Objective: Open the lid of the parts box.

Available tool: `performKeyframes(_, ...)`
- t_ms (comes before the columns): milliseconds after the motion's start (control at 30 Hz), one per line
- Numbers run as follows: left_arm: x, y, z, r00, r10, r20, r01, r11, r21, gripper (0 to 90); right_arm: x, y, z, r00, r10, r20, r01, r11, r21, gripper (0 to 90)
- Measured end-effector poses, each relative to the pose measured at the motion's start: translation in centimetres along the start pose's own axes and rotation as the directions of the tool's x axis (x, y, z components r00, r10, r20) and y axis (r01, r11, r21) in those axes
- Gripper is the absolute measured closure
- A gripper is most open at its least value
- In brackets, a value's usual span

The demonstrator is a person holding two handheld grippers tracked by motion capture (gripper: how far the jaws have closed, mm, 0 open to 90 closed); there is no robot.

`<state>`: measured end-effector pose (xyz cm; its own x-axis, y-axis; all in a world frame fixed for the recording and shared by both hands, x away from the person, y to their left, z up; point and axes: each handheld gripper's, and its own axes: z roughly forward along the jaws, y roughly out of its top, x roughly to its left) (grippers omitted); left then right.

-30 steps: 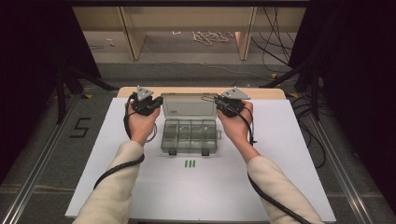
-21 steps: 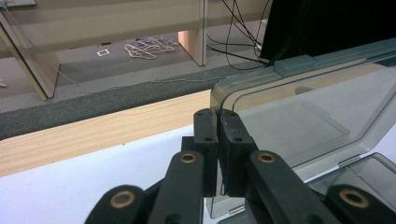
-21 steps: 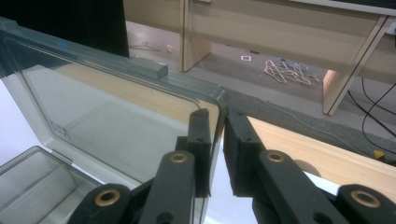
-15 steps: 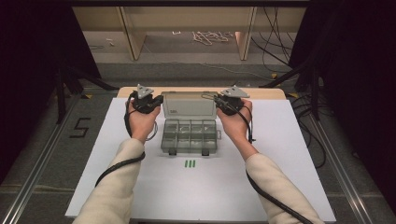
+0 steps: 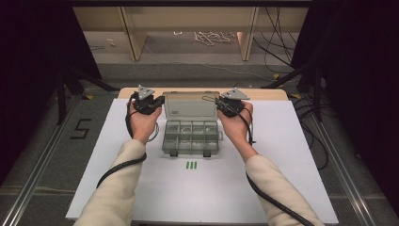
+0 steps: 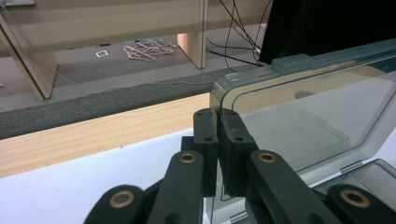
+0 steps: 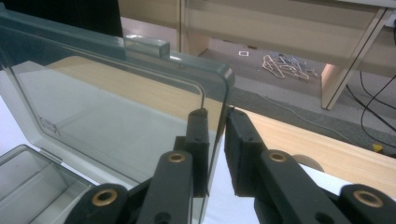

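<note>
A clear plastic organizer box (image 5: 192, 137) lies open on the white table top, its lid (image 5: 190, 107) tilted up at the back. My left gripper (image 5: 162, 101) is at the lid's left edge. In the left gripper view its jaws (image 6: 218, 116) are pinched shut on that edge of the lid (image 6: 317, 107). At the lid's right edge is my right gripper (image 5: 217, 101). In the right gripper view the thin edge of the lid (image 7: 116, 107) runs between the jaws (image 7: 217, 116), with a gap showing on the right-hand side. The compartments (image 7: 28, 177) look empty.
Three short green marks (image 5: 190, 165) sit on the white table top (image 5: 291, 160) in front of the box. A wooden strip (image 5: 268, 93) edges the table's far side. Beyond it are floor, desk legs, cables and a tangle of cord (image 5: 211, 36).
</note>
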<state>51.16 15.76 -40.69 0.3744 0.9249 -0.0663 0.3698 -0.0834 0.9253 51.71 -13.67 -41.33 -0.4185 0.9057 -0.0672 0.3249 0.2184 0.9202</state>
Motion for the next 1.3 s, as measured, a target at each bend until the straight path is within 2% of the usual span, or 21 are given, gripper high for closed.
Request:
performKeyframes(133,0.0,-0.1,0.2,1.0000,0.004,-0.005,-0.004,1.0000,0.004,85.9,0.0,0.1,0.2,1.0000,0.006,0.001,-0.006,1.0000,0.001,80.3)
performKeyframes(200,-0.1,-0.4,0.4,0.9997,0.018,-0.015,-0.018,0.9995,0.027,86.5,-0.1,0.0,0.3,1.0000,0.002,0.002,-0.002,1.0000,0.000,80.7)
performKeyframes(267,0.0,-0.9,0.6,0.9998,0.017,-0.013,-0.016,0.9989,0.044,86.5,-0.1,-0.1,0.4,1.0000,0.005,0.005,-0.005,1.0000,0.000,80.7)
performKeyframes(400,0.0,-1.4,0.9,0.9999,0.005,-0.016,-0.004,0.9986,0.052,86.6,-0.1,-0.1,0.5,0.9999,0.010,0.009,-0.010,0.9999,0.005,80.7)
performKeyframes(700,0.0,-1.5,1.2,0.9997,0.009,-0.022,-0.008,0.9978,0.065,86.4,-0.2,-0.4,0.8,0.9999,0.000,0.014,0.000,1.0000,0.009,80.7)
performKeyframes(767,0.0,-1.5,1.3,0.9997,0.010,-0.021,-0.009,0.9977,0.067,86.5,-0.1,-0.4,0.8,0.9999,0.017,0.002,-0.017,0.9996,0.021,80.7)
performKeyframes(967,0.0,-1.9,1.5,0.9998,0.002,-0.021,0.000,0.9969,0.078,86.4,-0.1,-0.6,1.1,0.9999,0.010,0.014,-0.010,0.9998,0.017,80.3)
performKeyframes(1033,0.1,-2.0,1.6,0.9997,0.011,-0.020,-0.009,0.9964,0.084,86.3,-0.2,-0.7,1.2,0.9999,0.012,0.008,-0.012,0.9996,0.024,80.4)
performKeyframes(1167,0.1,-2.3,1.8,0.9998,0.004,-0.021,-0.002,0.9955,0.095,86.3,-0.2,-0.9,1.4,0.9995,0.030,-0.007,-0.030,0.9986,0.045,80.3)
performKeyframes(1200,0.1,-2.3,1.9,0.9998,0.008,-0.019,-0.006,0.9950,0.100,86.3,-0.3,-0.9,1.4,0.9998,0.017,0.002,-0.017,0.9989,0.043,80.2)
performKeyframes(1300,0.1,-2.5,1.9,0.9998,0.007,-0.021,-0.004,0.9941,0.108,86.5,-0.3,-1.2,1.6,0.9998,0.019,-0.002,-0.019,0.9984,0.054,79.9)
